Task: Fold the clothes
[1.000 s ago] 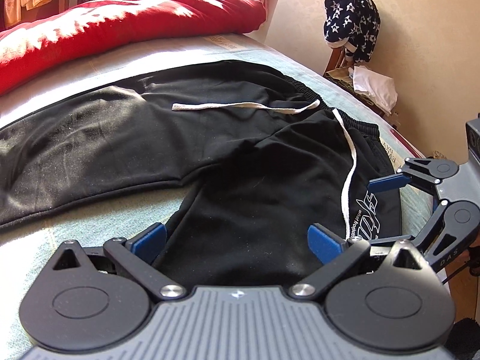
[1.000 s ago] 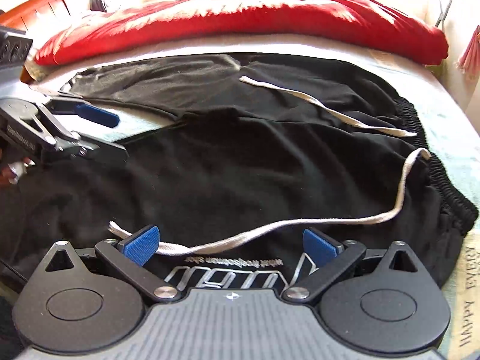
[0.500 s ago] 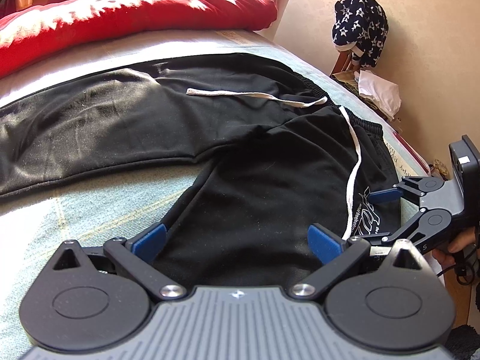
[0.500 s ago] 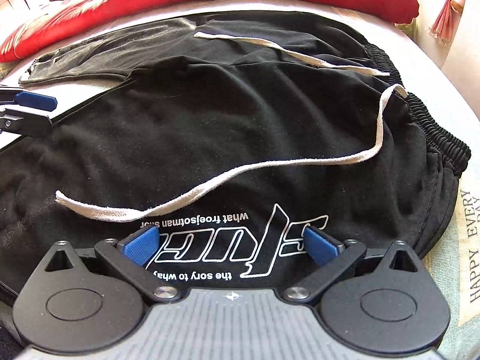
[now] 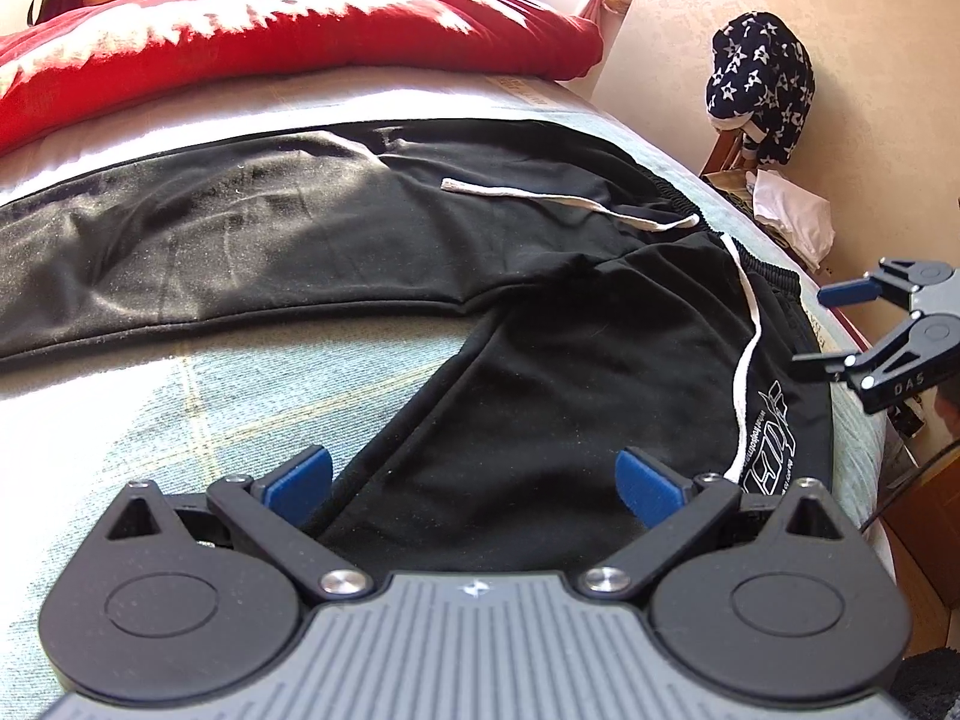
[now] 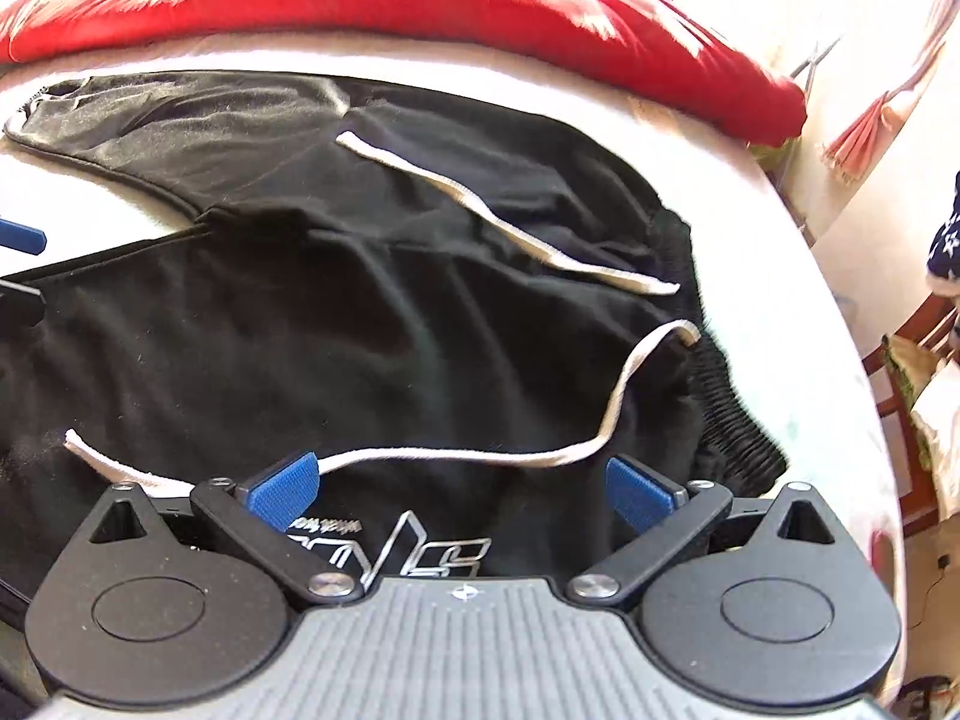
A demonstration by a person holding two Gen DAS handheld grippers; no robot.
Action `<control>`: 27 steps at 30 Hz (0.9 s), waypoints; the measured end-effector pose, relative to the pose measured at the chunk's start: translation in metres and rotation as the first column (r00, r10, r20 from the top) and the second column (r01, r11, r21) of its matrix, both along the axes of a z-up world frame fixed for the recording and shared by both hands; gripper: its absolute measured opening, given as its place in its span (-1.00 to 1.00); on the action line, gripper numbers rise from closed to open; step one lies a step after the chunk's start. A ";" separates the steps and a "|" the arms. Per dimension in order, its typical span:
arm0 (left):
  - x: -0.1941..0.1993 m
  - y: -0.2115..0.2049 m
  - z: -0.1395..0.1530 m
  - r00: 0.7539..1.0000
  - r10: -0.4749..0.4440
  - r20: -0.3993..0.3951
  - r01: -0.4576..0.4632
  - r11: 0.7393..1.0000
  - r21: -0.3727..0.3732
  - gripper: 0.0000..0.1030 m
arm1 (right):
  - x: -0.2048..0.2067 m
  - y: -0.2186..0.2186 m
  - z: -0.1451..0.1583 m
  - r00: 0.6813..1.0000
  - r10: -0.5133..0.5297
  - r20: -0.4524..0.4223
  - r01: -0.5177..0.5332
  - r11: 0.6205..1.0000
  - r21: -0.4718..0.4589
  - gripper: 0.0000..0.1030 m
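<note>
A: Item one, left gripper?
B: Jaws wide, nothing between the blue pads. It hangs low over the near leg of the trousers, the inner seam running off toward 11 o'clock.

A: Item two, right gripper?
B: Also spread wide, holding nothing. The white cord lies across the gap just ahead of its pads (whether the left one touches it I cannot tell). In the left view the same tool sits at 3 o'clock, beside the waistband, off the bed's edge.

A: Item three, the trousers?
B: Black, spread flat on the bed, legs splayed apart, one reaching toward 9 o'clock. White printed logo near the hip, directly under the right gripper. A second cord end lies toward 12 o'clock, on the upper leg.

A: Surroundings?
B: Red quilt along the far side at 12 o'clock. A star-print garment against the wall at 2 o'clock, white cloth below it.
</note>
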State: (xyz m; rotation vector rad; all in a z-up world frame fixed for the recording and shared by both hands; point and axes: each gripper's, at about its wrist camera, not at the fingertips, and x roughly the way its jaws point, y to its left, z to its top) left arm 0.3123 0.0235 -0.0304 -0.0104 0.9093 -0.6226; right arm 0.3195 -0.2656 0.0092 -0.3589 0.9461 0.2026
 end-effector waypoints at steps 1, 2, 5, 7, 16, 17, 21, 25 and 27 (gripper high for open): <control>0.001 0.001 0.000 1.000 0.005 0.001 -0.005 1.000 -0.001 0.94 | 0.005 -0.004 0.007 1.000 0.002 0.018 -0.002 1.000 -0.021 1.00; 0.001 0.002 0.001 1.000 0.012 0.003 -0.012 1.000 -0.001 0.94 | 0.010 -0.008 0.013 0.999 0.005 0.037 -0.003 0.999 -0.043 1.00; 0.004 0.004 0.003 0.999 0.040 0.013 -0.040 0.999 -0.009 0.94 | 0.031 -0.026 0.031 0.996 0.011 0.085 -0.002 0.995 -0.099 1.00; 0.010 0.003 0.006 0.999 0.045 0.031 -0.045 0.999 -0.016 0.94 | 0.048 -0.039 0.039 0.994 0.006 0.107 0.006 0.993 -0.114 1.00; 0.051 -0.020 0.024 0.990 0.013 0.137 -0.008 0.999 -0.038 0.85 | 0.124 -0.093 0.032 0.994 -0.010 0.111 0.008 1.000 0.017 0.82; 0.059 -0.026 0.027 0.989 -0.001 0.146 0.006 0.999 -0.034 0.72 | 0.129 -0.095 0.026 0.995 -0.002 0.101 -0.001 0.999 0.036 0.78; 0.099 -0.068 0.037 0.969 -0.105 0.222 0.102 0.994 0.023 0.28 | 0.145 -0.105 0.001 0.997 0.032 0.068 -0.040 0.993 0.107 0.69; 0.140 -0.132 0.039 0.915 -0.250 0.318 0.208 0.965 0.161 0.05 | 0.145 -0.113 -0.009 0.994 0.091 0.059 -0.100 0.980 0.173 0.68; 0.166 -0.164 0.035 0.898 -0.302 0.320 0.242 0.946 0.215 -0.04 | 0.145 -0.117 -0.015 0.991 0.120 0.056 -0.129 0.970 0.206 0.68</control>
